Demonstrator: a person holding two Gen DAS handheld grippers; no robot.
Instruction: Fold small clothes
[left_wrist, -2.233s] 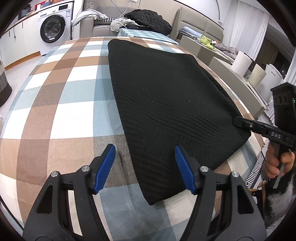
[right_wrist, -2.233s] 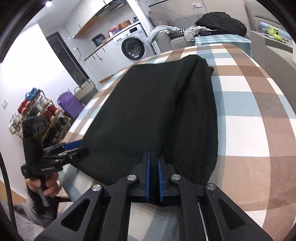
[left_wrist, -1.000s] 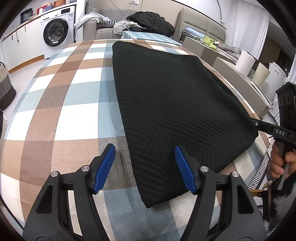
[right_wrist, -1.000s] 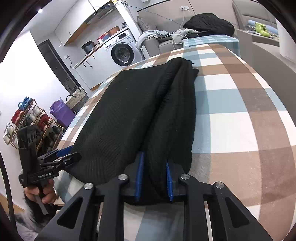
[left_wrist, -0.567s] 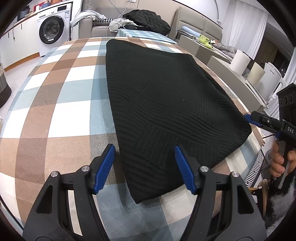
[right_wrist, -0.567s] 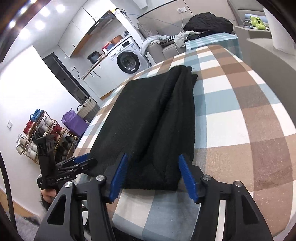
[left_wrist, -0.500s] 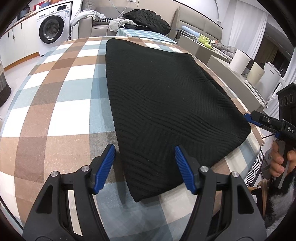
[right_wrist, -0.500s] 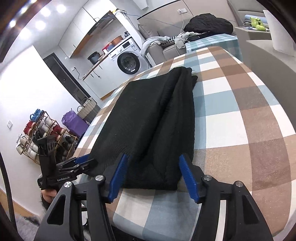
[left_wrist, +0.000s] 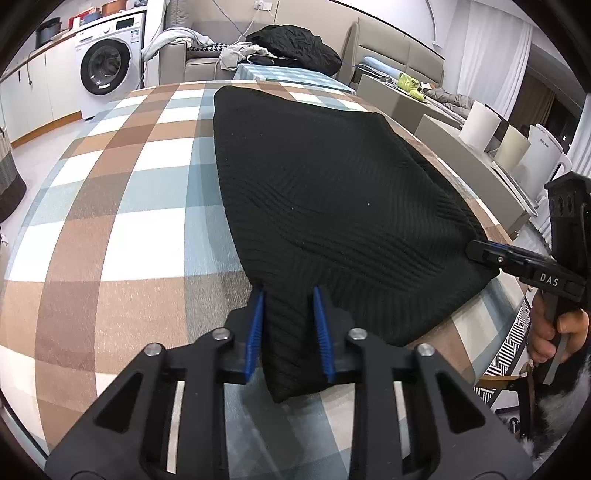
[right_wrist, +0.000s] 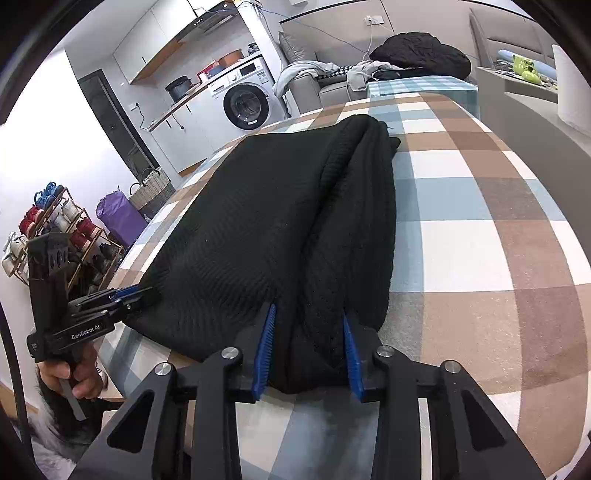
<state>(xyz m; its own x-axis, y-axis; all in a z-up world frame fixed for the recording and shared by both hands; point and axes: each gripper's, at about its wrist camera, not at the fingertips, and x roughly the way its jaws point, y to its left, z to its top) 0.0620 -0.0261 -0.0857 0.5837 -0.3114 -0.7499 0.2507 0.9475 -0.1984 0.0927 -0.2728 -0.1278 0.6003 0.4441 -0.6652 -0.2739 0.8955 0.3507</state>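
A black knitted garment lies flat on the tabletop, which is covered in a brown, blue and white check cloth. The garment is folded lengthwise, with a doubled ridge running along its right side in the right wrist view. The left claw is at the near left corner of the garment; its jaws are closing, with the corner of the knit bunched between the blue pads, which press against it. The right claw is at the near right corner; its jaws are likewise closing, with the thick folded edge gathered between the pads. Each claw is held by a person's hand, visible at the tabletop's near edge. A washing machine and a sofa piled with clothing stand beyond the far end.
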